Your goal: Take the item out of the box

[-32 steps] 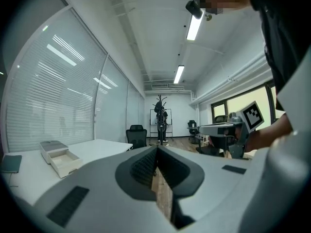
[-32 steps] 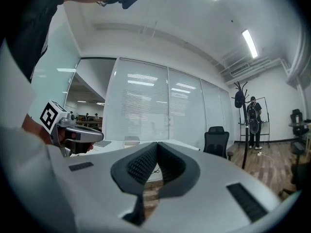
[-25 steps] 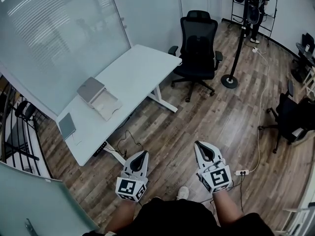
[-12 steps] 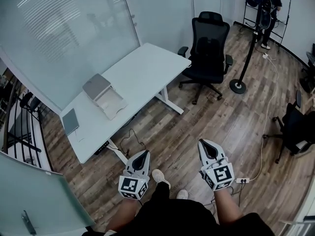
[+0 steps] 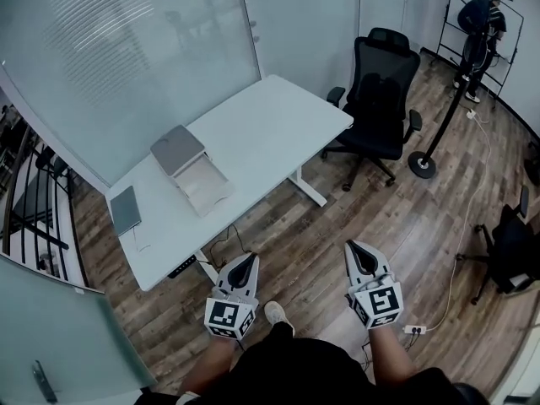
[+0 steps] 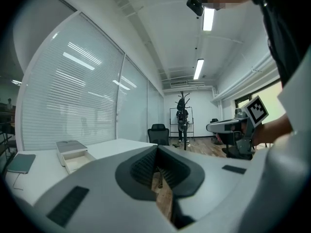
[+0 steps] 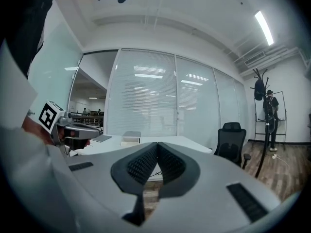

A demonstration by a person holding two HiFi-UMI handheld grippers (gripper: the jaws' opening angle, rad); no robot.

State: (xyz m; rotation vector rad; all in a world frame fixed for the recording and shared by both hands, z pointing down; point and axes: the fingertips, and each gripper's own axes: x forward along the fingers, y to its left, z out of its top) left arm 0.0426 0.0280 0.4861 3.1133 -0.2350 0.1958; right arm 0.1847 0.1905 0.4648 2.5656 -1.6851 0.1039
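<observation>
Nothing is done yet: the box (image 5: 192,169) sits on the table (image 5: 278,129) at eleven o'clock, well apart from the left gripper (image 5: 246,261) and right gripper (image 5: 355,247), whose fingers are closed and empty.

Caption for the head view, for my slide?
Left gripper and right gripper, both shut and empty, over wood floor, short of the white desk holding the open box.

one box (image 5: 192,170), one desk (image 5: 263,132), two hand-held grippers (image 5: 246,261) (image 5: 355,248)
</observation>
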